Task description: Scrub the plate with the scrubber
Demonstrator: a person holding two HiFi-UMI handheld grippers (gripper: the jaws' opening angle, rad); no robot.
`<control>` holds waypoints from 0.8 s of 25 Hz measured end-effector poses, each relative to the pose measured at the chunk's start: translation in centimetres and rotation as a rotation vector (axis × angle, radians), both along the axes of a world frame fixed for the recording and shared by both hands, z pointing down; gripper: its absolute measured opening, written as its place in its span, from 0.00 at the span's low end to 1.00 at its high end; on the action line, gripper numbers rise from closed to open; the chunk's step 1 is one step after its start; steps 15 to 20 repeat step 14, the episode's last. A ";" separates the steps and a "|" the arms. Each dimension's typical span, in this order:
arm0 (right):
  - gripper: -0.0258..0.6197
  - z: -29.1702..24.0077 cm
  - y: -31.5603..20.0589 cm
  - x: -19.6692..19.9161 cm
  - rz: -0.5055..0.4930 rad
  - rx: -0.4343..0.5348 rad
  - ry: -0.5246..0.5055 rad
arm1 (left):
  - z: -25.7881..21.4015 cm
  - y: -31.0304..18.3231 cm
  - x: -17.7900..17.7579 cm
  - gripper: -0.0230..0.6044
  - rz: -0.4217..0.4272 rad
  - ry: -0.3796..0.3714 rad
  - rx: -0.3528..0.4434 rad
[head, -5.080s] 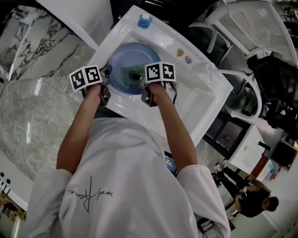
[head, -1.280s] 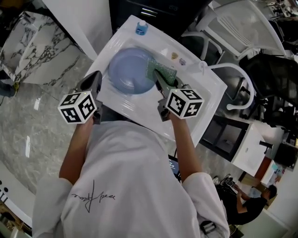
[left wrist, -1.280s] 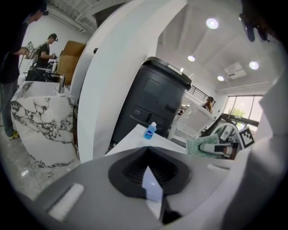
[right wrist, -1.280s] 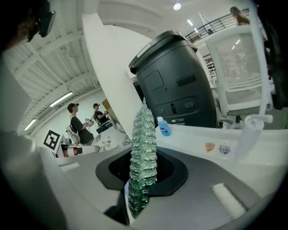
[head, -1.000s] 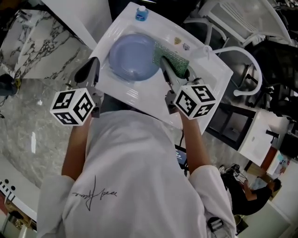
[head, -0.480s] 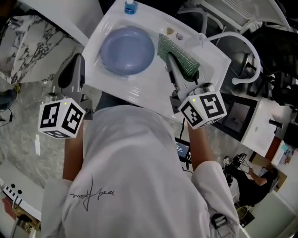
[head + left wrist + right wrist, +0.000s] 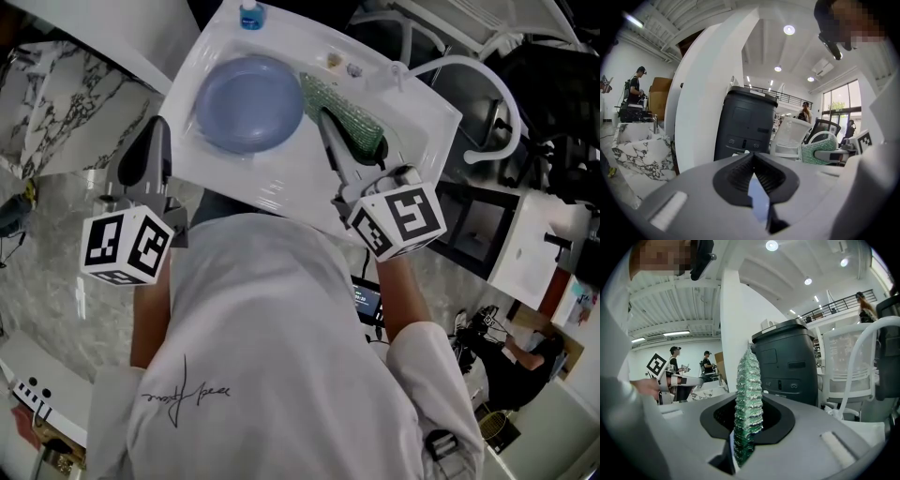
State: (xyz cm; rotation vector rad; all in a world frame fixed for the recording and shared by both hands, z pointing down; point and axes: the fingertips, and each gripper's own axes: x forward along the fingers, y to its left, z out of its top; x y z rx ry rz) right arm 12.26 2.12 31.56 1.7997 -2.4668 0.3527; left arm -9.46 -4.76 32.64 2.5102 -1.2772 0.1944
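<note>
Open room abv plate [image 7: 248, 101]; bottle [image 7: 249, 15] behind

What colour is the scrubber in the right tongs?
The scrubber is glittery green; clearest in the right gripper view.

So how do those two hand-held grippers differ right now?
The right gripper is clamped on the green scrubber; the left gripper is shut on nothing. The right reaches over the white tray beside the blue plate; the left sits beside the tray's edge. Both carry marker cubes.

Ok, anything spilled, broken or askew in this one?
Nothing stands out. The blue plate lies flat in the white basin, and the right gripper holds the green scrubber just beside it; no spill shows.
</note>
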 end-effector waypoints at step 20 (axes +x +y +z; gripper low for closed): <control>0.13 -0.1 0.7 -1.0 -0.009 -0.002 0.011 | 0.6 0.5 -0.6 0.12 0.005 -0.009 -0.015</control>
